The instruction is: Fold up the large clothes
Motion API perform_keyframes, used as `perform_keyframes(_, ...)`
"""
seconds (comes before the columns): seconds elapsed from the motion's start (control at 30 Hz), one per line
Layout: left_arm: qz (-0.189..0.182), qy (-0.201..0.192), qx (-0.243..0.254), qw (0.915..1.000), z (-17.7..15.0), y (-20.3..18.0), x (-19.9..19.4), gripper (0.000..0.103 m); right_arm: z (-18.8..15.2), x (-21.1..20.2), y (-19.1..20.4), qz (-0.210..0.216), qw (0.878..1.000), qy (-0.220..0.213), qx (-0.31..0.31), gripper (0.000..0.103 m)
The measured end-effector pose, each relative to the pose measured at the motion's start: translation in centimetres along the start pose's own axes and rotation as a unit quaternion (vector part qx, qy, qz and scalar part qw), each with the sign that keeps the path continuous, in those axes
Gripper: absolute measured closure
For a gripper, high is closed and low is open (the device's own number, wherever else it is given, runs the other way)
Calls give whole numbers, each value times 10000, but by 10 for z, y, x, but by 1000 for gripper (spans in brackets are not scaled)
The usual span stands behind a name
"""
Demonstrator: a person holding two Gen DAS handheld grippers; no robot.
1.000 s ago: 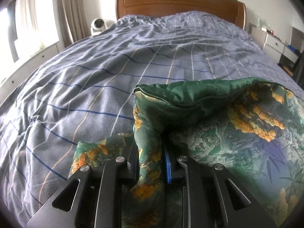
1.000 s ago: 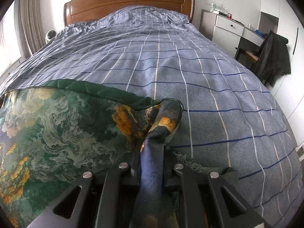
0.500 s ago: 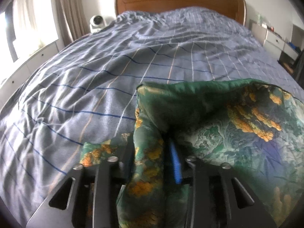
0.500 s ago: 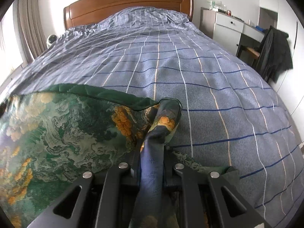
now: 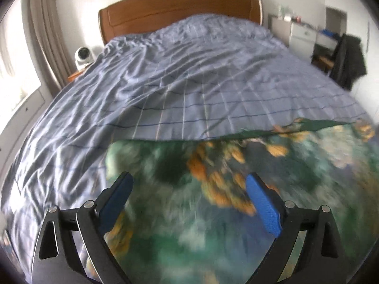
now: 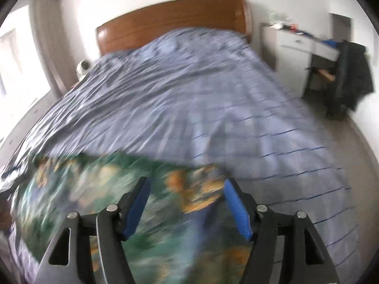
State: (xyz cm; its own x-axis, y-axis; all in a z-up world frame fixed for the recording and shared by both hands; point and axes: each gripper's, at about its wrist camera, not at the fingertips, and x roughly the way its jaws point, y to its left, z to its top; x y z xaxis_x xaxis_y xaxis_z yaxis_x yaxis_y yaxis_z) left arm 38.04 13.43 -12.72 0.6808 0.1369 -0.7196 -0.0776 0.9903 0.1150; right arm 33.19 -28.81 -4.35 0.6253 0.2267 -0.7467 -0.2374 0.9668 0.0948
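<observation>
both grippers hang over the green printed garment on the bed. the left gripper and right gripper have jaws opening, nothing pinched. the garment lies low in both frames, its long folded edge running left to right, equally near either hand.

light: you get soft daylight from the bright window at left | blur: green and orange patterned cloth smeared, right view worse | edges: fisheye bending, dark corner vignette
</observation>
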Motion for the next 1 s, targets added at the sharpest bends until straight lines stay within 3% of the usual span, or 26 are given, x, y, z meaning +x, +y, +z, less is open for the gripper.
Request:
perform_keyframes(0.1, 384, 183, -231, 9988, 7, 14, 34, 9, -25, 28, 27, 22, 9984, 317, -464, 36)
perform_keyframes(0.17, 539, 369, -473, 9967, 3, 32, 53, 9, -42, 49, 25, -72, 9982, 463, -378, 36)
perform_keyframes(0.27, 100, 621, -1361, 9887, -17, 66, 74, 6, -59, 59, 3, 207, 9995, 134, 213, 36)
perform_keyframes(0.37, -225, 661, -1761, 9819, -28, 75, 82, 3, -67, 63, -9, 490, 9973, -8, 547, 36)
perform_keyframes(0.73, -401, 507, -2041, 9768, -33, 80, 80, 2, -70, 69, -15, 678, 9949, -205, 719, 36)
perform_keyframes(0.83, -395, 711, -2089, 9746, -28, 85, 79, 2, -72, 68, -19, 755, 9938, -225, 784, 36)
perform_keyframes(0.93, -115, 748, -2014, 9766, -20, 85, 57, 5, -72, 69, -21, 799, 9932, -203, 820, 36)
perform_keyframes(1.0, -231, 570, -1963, 9786, -19, 81, 30, 5, -72, 70, -24, 851, 9924, -202, 868, 36)
